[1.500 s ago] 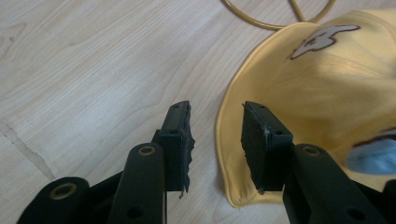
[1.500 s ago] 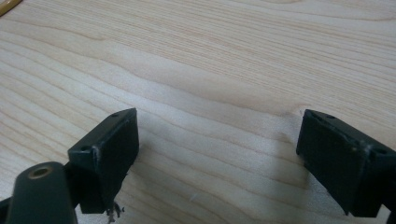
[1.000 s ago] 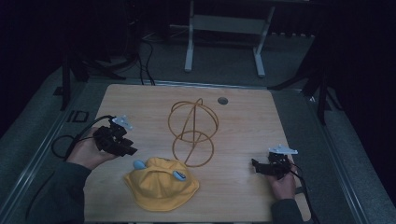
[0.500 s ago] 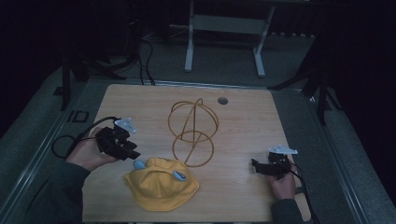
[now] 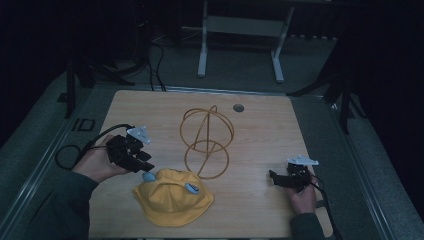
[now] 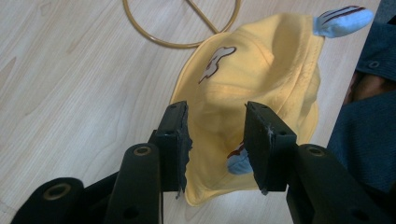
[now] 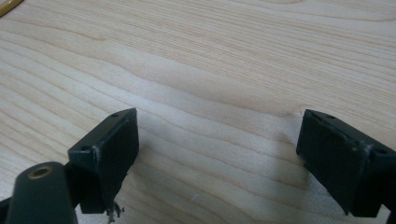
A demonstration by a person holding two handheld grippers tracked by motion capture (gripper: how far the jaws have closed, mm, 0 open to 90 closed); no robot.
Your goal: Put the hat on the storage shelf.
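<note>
The room was dim, its far side lost in near-black. A pale wooden bench with rounded corners (image 5: 280, 125) stood on a grey carpeted floor (image 5: 320, 60); a small round grey grommet (image 5: 238, 107) sat near its far edge. Beyond it stood a light grey metal frame with two legs (image 5: 240, 45) on long feet. Dark cables (image 5: 155, 60) lay on the floor at the far left. Light fell mostly on the benchtop.

The table (image 7: 224, 70) is pale wood with a smooth, matt grain. The yellow hat (image 6: 261, 79) is soft matt cloth with light blue fabric ears, and the wire frame (image 5: 207, 142) looks like thin, smooth tan rod.
</note>
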